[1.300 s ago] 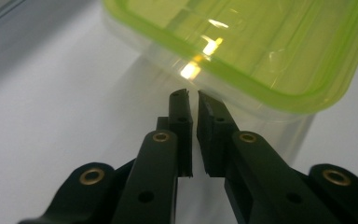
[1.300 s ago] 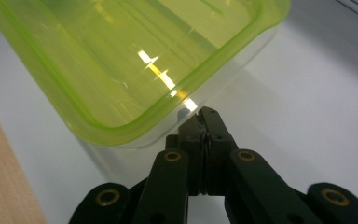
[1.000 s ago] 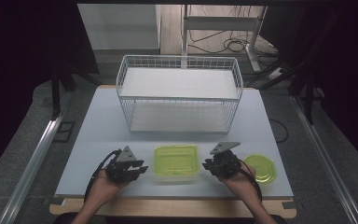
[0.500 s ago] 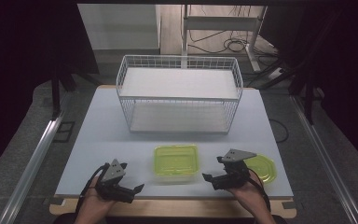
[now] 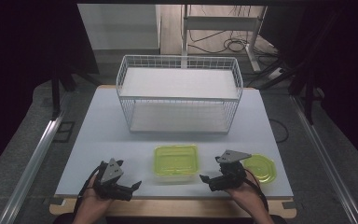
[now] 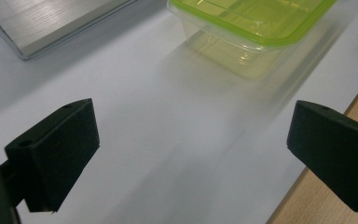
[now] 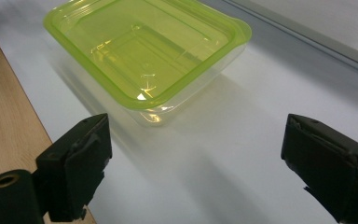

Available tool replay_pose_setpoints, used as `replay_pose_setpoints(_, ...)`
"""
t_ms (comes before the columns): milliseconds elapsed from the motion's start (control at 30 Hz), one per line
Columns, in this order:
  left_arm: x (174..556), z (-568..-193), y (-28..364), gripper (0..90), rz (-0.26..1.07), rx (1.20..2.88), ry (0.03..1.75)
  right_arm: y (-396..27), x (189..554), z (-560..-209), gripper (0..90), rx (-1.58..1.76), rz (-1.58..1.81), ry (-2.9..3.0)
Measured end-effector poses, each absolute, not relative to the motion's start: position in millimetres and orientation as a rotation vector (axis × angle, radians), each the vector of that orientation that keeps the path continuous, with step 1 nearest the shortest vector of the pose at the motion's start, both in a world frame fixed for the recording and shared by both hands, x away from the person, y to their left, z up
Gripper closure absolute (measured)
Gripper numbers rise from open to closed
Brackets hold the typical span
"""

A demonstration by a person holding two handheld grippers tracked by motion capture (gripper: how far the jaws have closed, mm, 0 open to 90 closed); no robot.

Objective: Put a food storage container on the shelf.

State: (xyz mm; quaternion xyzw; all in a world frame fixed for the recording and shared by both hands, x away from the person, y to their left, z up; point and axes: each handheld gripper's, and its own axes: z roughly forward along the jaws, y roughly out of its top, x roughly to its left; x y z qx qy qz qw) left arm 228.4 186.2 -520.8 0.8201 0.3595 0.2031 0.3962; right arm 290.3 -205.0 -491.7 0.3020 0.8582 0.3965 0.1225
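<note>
A clear rectangular container with a yellow-green lid (image 5: 176,161) sits on the white table (image 5: 102,140) near its front edge. My left gripper (image 5: 131,189) lies to its left, apart from it, jaws wide. The left gripper view has those jaws (image 6: 193,123) spread over bare table, with the container (image 6: 251,28) ahead of them. My right gripper (image 5: 207,183) sits just right of the container, jaws also wide. In the right gripper view (image 7: 196,135) nothing is between them and the container (image 7: 144,60) lies ahead. Both pairs of jaws have just been opening.
A white wire basket (image 5: 179,93) stands at the back middle of the table; its base edge (image 6: 51,23) (image 7: 331,23) appears in both gripper views. A round yellow-green lid (image 5: 261,168) lies at the front right. The wooden table edge (image 7: 9,116) runs close behind the grippers.
Both grippers stood close against the container's sides; they have drawn back toward the front edge, the left one farther. Both pairs of jaws have opened. The container stays in place.
</note>
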Motion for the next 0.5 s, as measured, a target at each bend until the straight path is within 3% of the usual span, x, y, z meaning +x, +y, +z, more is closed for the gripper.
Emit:
replay_pose_setpoints(233, 229.1, -524.9, 182.8, 2.1, 0.516, 2.122, 0.889, -203.7, 294.5, -494.8, 4.1, 0.935, 1.122, 2.514)
replay_pose_setpoints(500, 229.1, -525.6, 180.9, 2.1, 0.517, 2.129, 0.876, -204.9, 309.0, -481.3, 26.1, 1.088, 1.229, 2.511)
